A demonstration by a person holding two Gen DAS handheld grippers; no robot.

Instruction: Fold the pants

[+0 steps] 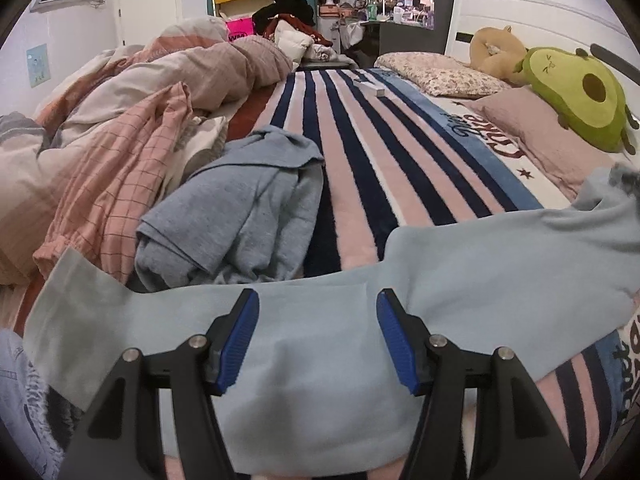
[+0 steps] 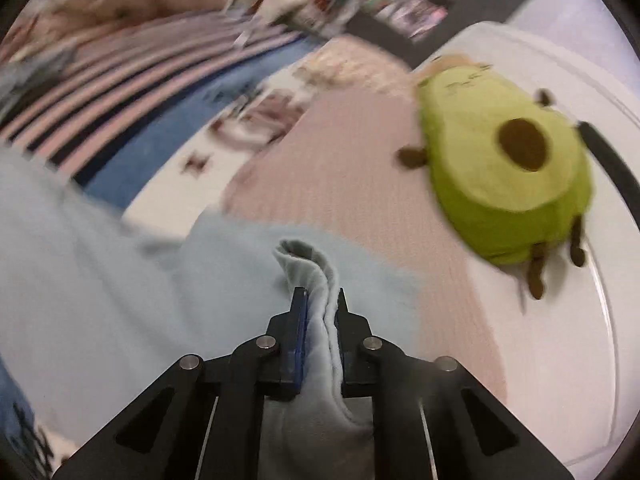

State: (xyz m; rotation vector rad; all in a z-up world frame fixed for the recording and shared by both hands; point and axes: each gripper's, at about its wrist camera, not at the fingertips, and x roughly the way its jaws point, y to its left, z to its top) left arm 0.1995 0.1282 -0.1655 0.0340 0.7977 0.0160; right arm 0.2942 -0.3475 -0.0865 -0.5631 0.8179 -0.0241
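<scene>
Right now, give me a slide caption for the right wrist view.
Right gripper shut on a fold of the light blue pants, beside the avocado plush.

Pants spread across the near edge of the bed, on the striped blanket. Behind them, left: crumpled sweater, then heaped duvet. Right, toward the headboard: pillows, avocado plush on top.
</scene>
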